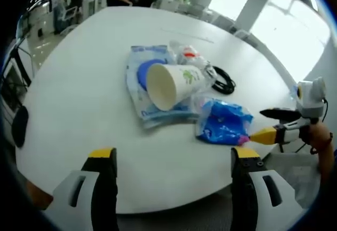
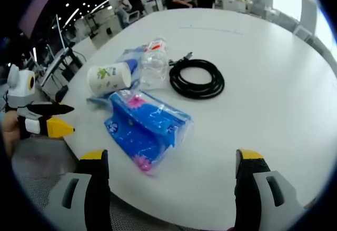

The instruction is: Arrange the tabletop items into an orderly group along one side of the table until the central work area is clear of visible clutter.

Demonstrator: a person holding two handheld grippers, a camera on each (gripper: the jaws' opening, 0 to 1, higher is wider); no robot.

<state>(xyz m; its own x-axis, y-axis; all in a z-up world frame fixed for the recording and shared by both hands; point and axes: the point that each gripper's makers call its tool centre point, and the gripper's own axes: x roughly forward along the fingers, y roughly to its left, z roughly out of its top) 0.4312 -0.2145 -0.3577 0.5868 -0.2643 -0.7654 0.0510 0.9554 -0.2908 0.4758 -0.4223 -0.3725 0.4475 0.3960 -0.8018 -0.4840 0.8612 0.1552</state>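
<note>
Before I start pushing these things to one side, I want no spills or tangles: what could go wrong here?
The paper cup lies on its side atop the light blue packet, so a nudge could roll it away. The blue pouch sits close to the table edge and might slide off. The black cable coil touches the clear plastic bottle and could drag it along.

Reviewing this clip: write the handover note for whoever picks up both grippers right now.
Left gripper: jaws open, empty, at the near table edge.
Right gripper: jaws open, empty, beside the blue packet.
Things: paper cup on its side atop a pale blue pouch; clear plastic bottle behind; coiled black cable beside them, all on the white table.
Done: nothing gripped yet.
Left: move everything into a tidy row along one side.
</note>
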